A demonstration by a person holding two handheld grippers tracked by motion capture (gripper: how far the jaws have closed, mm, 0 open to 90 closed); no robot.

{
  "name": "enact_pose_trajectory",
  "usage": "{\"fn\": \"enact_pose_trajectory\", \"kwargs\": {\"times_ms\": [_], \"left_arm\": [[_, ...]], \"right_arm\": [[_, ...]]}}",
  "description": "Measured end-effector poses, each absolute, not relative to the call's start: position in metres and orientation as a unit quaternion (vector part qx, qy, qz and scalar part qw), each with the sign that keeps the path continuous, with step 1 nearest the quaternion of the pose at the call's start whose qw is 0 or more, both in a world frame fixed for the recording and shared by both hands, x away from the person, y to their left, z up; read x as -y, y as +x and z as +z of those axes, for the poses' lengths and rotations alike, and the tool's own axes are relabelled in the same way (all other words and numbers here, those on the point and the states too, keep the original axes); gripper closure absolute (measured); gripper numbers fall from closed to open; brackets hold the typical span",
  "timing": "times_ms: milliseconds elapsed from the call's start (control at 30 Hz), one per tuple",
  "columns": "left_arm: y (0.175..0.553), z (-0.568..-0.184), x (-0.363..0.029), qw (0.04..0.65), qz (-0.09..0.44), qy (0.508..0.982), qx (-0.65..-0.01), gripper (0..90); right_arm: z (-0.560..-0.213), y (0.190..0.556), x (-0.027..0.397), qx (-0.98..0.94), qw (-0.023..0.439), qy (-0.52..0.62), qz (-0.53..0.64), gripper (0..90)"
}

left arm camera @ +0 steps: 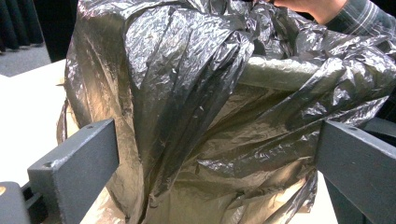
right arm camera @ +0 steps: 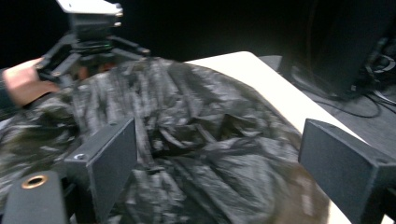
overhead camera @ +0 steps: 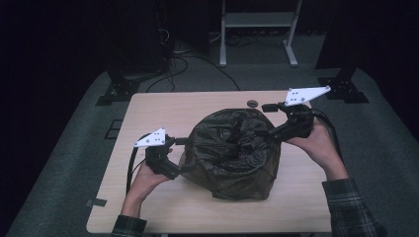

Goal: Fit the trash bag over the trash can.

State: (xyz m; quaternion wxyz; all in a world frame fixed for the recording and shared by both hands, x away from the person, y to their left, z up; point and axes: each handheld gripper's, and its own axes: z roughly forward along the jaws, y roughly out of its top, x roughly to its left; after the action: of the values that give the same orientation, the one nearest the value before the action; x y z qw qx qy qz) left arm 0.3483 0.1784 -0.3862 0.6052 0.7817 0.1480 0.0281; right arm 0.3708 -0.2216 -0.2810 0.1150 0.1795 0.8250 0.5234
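Note:
A crumpled black plastic bag (overhead camera: 232,153) is draped over a bulky shape in the middle of the wooden table (overhead camera: 163,108). In the left gripper view the bag (left arm camera: 210,93) hangs in folds, and a straight rim (left arm camera: 280,72) presses through the film. My left gripper (overhead camera: 182,155) is at the bag's left side, jaws wide open on either side of the plastic without pressing it (left arm camera: 215,140). My right gripper (overhead camera: 271,121) hovers at the bag's upper right, open above the wrinkled top (right arm camera: 219,144). The right gripper view also shows the left gripper (right arm camera: 88,28) beyond the bag (right arm camera: 196,107).
A small round disc (overhead camera: 252,103) lies on the table behind the bag. Beyond the table stand a white frame (overhead camera: 257,29) and two dark stand bases (overhead camera: 118,86) (overhead camera: 346,84), with cables on the floor. A tape strip (overhead camera: 96,202) marks the front left corner.

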Motion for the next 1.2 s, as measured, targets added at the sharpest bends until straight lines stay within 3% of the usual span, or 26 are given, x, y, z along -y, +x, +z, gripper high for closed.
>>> {"fn": "enact_pose_trajectory", "kwargs": {"times_ms": [500,1200], "left_arm": [[0.348,-0.389,-0.167,0.594,0.024,0.793,-0.136,0.0],[0.347,-0.393,-0.155,0.58,0.014,0.805,-0.127,0.0]], "right_arm": [[-0.291,0.365,0.192,-0.871,0.096,0.137,0.462,10.6],[-0.304,0.372,0.156,-0.948,0.051,0.131,0.285,11.3]]}}
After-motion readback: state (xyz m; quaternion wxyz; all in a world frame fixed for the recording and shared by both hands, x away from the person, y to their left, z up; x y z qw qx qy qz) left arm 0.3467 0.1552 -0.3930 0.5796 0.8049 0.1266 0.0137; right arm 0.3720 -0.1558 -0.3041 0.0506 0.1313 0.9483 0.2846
